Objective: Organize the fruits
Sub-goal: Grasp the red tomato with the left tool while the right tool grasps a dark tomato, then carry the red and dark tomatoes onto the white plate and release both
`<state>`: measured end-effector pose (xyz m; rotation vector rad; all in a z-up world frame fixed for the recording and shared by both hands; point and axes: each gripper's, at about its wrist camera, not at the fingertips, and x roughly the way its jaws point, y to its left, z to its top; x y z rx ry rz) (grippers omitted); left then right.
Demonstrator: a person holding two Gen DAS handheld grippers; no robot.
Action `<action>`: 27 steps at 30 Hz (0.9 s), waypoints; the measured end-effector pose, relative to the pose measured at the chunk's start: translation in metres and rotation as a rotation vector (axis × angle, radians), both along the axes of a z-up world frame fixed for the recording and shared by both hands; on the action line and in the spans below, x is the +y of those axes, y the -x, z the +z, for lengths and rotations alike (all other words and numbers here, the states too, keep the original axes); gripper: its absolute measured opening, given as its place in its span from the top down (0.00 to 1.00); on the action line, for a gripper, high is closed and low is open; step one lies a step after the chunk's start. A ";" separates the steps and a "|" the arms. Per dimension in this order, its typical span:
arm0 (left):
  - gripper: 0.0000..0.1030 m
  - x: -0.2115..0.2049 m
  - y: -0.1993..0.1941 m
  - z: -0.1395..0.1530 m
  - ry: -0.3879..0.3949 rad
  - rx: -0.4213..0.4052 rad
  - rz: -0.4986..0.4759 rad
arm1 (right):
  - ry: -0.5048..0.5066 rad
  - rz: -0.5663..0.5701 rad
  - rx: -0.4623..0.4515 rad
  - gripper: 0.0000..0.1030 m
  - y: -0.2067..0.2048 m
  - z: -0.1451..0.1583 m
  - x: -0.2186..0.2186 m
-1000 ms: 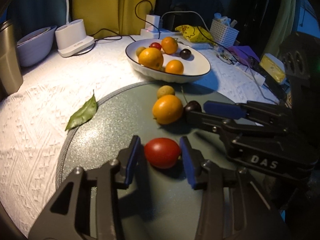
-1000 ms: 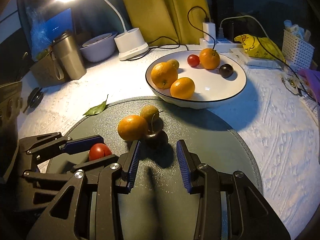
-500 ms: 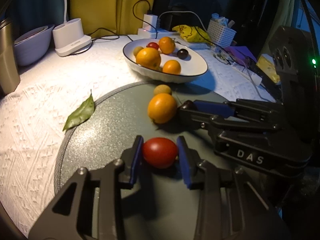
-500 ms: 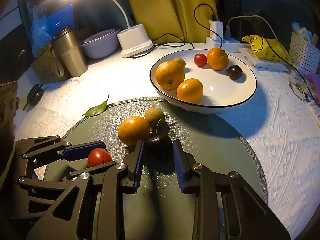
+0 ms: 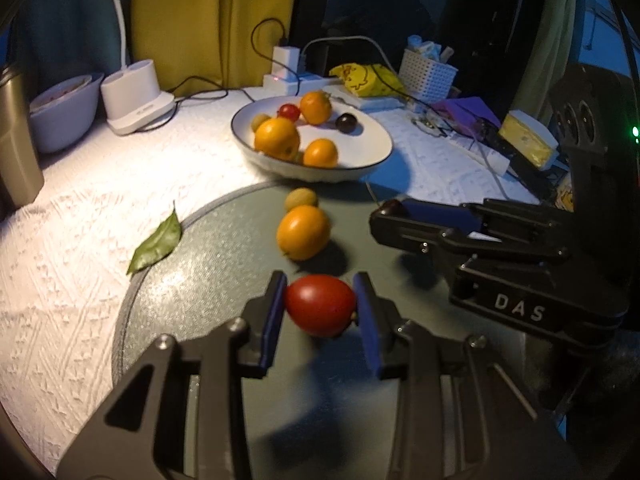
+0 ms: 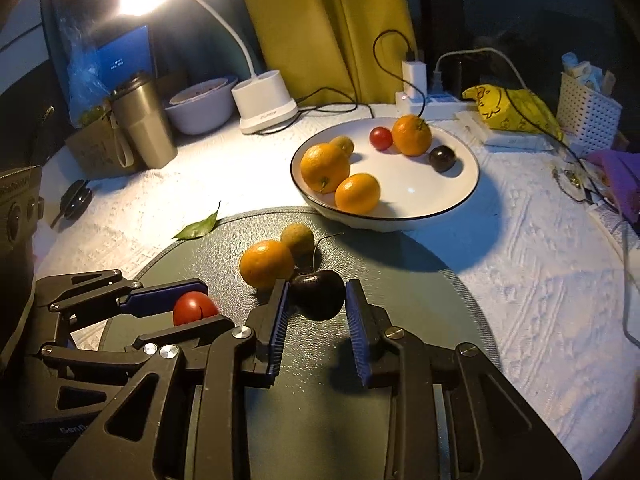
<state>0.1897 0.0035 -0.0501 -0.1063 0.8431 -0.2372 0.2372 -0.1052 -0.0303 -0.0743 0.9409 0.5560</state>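
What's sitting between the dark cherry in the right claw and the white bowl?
Only bare grey mat lies between the dark cherry and the white bowl, apart from the cherry's thin stem, as the right wrist view shows.

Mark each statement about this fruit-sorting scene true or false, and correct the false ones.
1. The left tongs are closed on a red tomato. True.
2. The right tongs grip an orange. False: they hold a dark cherry; the orange sits free on the grey round mat.
3. The white bowl holds three oranges. True.
4. A green leaf lies inside the bowl. False: it lies on the white tablecloth, at the mat's edge.
5. The bowl holds no dark fruit. False: a dark fruit lies near its far side.
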 end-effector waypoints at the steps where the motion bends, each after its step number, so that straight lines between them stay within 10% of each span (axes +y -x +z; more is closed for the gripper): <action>1: 0.66 -0.002 0.000 0.002 -0.004 -0.007 -0.002 | -0.002 -0.003 -0.005 0.70 0.001 0.002 -0.002; 27: 0.66 -0.044 -0.046 0.045 -0.047 -0.090 -0.045 | -0.076 -0.078 -0.121 0.70 -0.031 0.051 -0.062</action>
